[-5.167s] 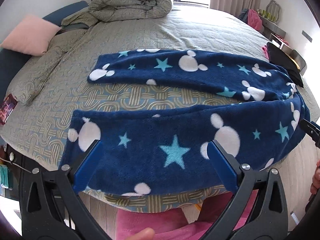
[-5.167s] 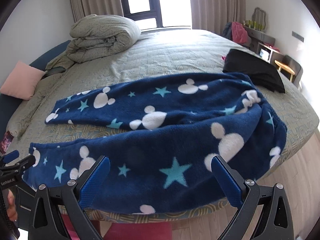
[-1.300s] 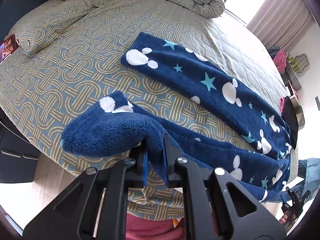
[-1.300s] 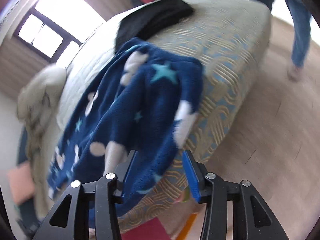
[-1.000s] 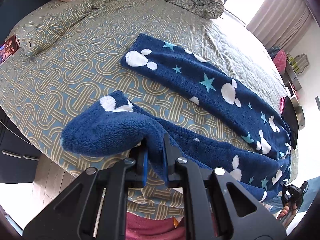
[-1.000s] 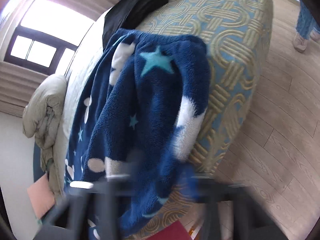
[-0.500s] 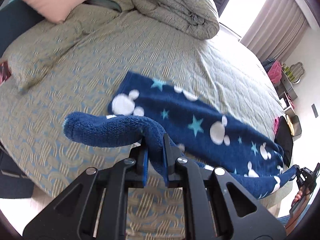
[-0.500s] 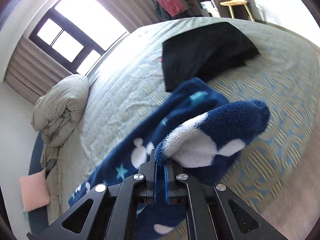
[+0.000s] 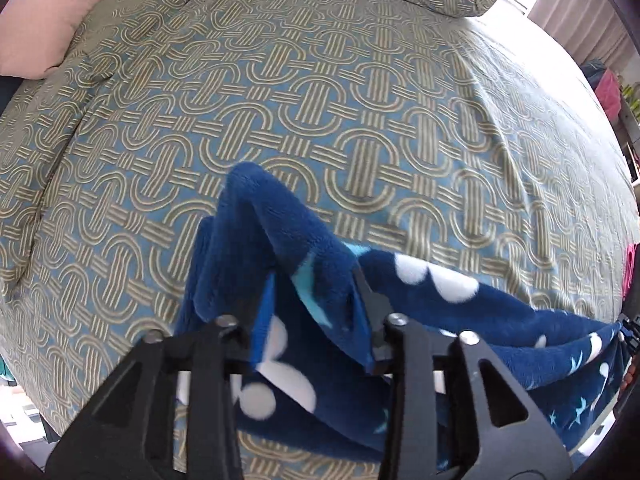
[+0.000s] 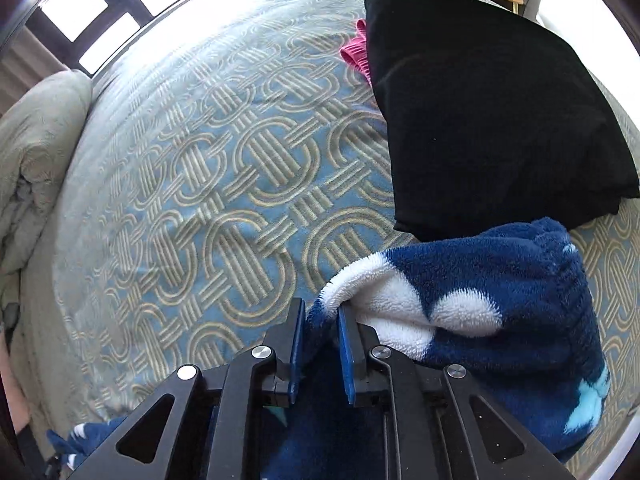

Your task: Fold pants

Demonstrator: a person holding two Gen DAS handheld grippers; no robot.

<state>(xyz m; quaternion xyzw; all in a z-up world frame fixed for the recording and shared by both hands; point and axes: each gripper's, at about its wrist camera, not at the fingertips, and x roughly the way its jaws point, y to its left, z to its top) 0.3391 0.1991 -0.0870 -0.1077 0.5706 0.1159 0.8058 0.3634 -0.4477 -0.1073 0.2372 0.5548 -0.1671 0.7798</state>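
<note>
The pants [image 9: 460, 308] are navy fleece with white mouse heads and teal stars, lying on the patterned bedspread [image 9: 320, 100]. In the left wrist view the near leg is laid over the far leg. My left gripper [image 9: 316, 312] is partly open with the leg's cuff end loose between its blue pads. In the right wrist view the waist end of the pants [image 10: 500, 304] is bunched low on the bed. My right gripper [image 10: 320, 344] has its jaws a little apart with fleece between them.
A folded black garment [image 10: 480, 112] lies just beyond the waist end, with a pink cloth [image 10: 356, 54] at its far edge. A rolled duvet [image 10: 32, 160] and a pink pillow [image 9: 40, 32] sit at the head of the bed.
Both grippers carried the near leg and waist across onto the far leg and came down low over the bed. The left jaws have opened; the right jaws have parted slightly.
</note>
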